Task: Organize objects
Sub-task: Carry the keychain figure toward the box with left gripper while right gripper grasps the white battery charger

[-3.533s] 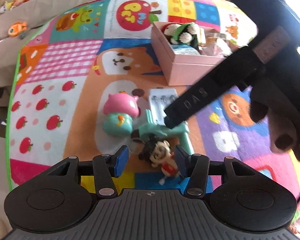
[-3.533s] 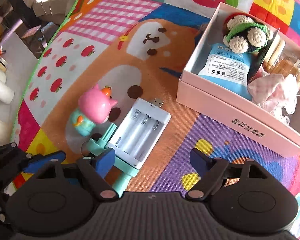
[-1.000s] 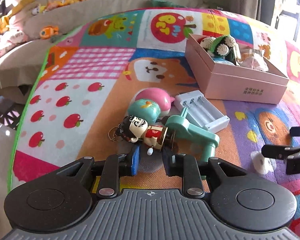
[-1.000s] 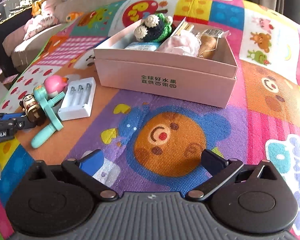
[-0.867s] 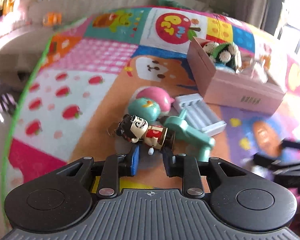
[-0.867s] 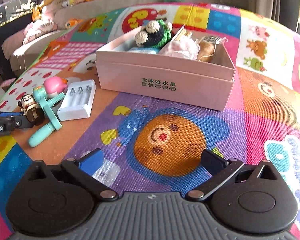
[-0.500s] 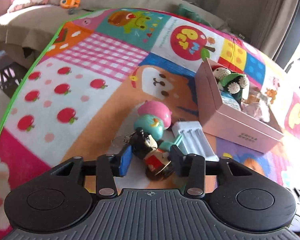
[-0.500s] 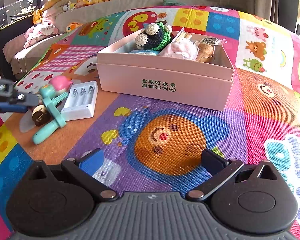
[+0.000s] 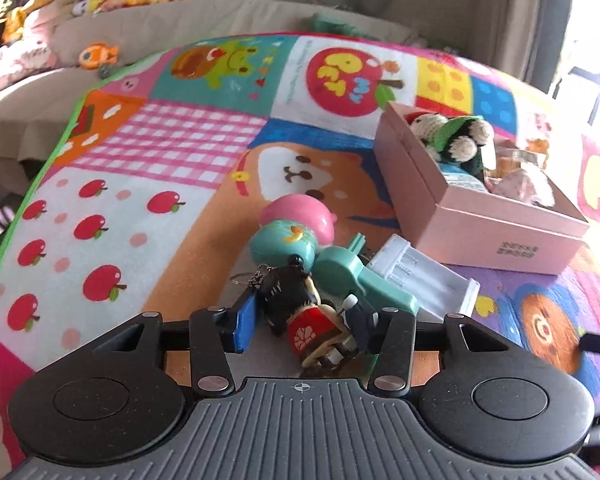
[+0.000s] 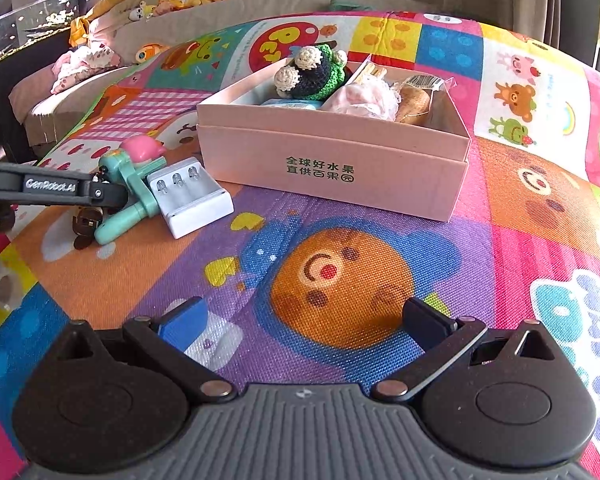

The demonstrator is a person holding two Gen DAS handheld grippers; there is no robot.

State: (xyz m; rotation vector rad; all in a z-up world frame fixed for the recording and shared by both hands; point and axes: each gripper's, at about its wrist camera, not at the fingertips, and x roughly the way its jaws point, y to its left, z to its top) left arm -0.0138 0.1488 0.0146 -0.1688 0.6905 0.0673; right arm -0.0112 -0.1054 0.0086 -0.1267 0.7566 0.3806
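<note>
Between the left claw's parted fingers, a doll keychain, seemingly unpinched.

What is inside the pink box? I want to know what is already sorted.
The pink box holds a crocheted toy, a blue pouch, pink fabric and wrapped bread. Anything beneath is hidden.

We see a woven, rough mat, a matt pink card box, a crocheted yarn toy, a glossy plastic charger and a shiny pink figure
</note>
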